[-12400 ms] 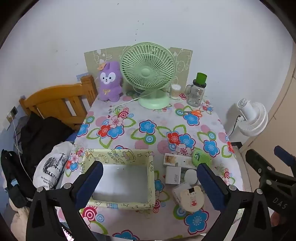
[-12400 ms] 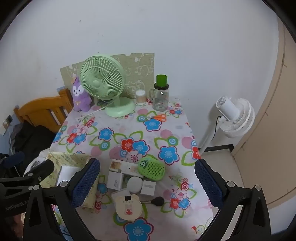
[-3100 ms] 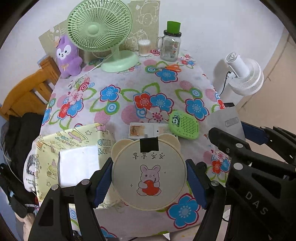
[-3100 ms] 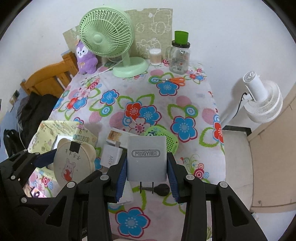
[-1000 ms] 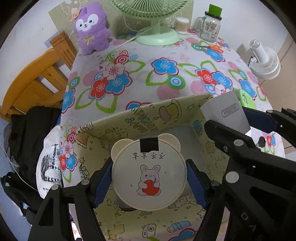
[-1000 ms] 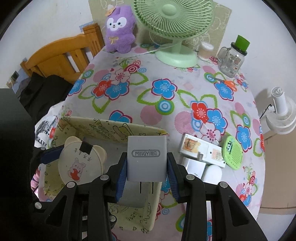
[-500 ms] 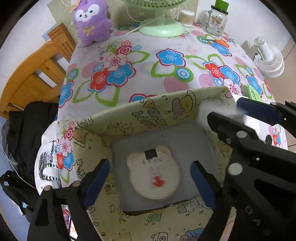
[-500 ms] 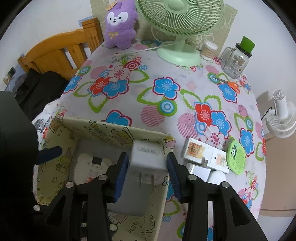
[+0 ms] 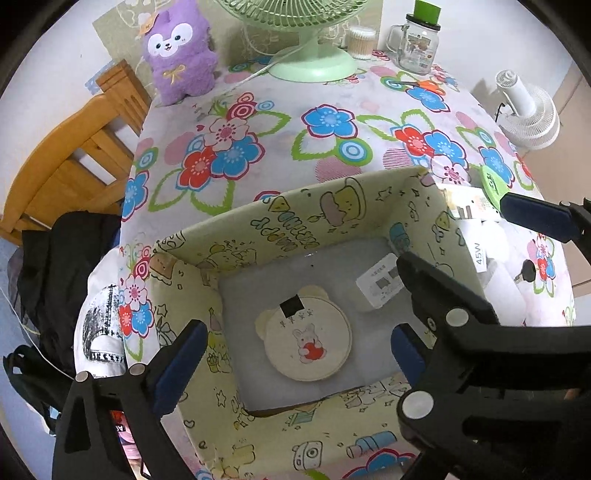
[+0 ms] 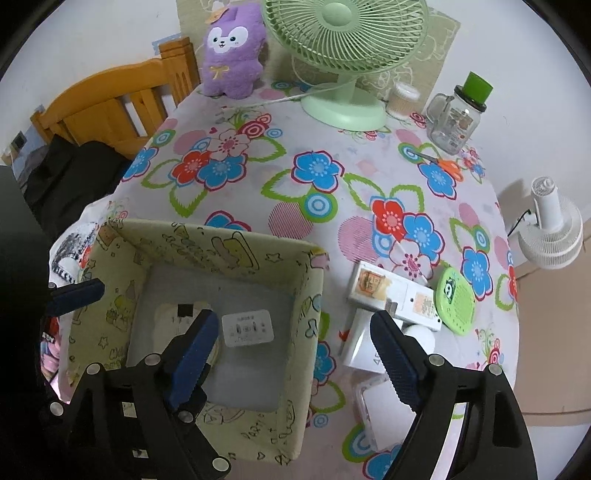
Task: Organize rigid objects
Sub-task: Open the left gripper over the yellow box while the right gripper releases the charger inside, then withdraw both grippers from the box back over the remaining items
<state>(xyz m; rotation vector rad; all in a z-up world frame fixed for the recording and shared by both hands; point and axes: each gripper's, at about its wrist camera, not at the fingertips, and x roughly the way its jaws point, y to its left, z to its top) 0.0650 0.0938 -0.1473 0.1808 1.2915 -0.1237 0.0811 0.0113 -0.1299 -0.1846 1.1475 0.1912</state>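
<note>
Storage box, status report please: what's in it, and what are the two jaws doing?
Both grippers, left and right, just opened, empty. Bear case and charger lying in box. Nothing in the way.

Inside the yellow storage box (image 10: pixel 306 295), the right gripper's (image 10: pixel 295 343) blue finger hides most of the bear-eared round case (image 10: pixel 173 317). The green desk fan (image 9: pixel 295 22) is cropped by the left view's top edge. Print on the grey charger (image 10: pixel 248 328) is too small to read.

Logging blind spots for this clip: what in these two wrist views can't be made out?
- Bear-eared round case, right wrist view: mostly behind the right gripper's finger.
- White charger, left wrist view: one end covered by the right gripper's arm; label print too small.
- White boxes beside the bin, right wrist view: lower parts hidden by the other finger.
- Key, left wrist view: too small for detail.
</note>
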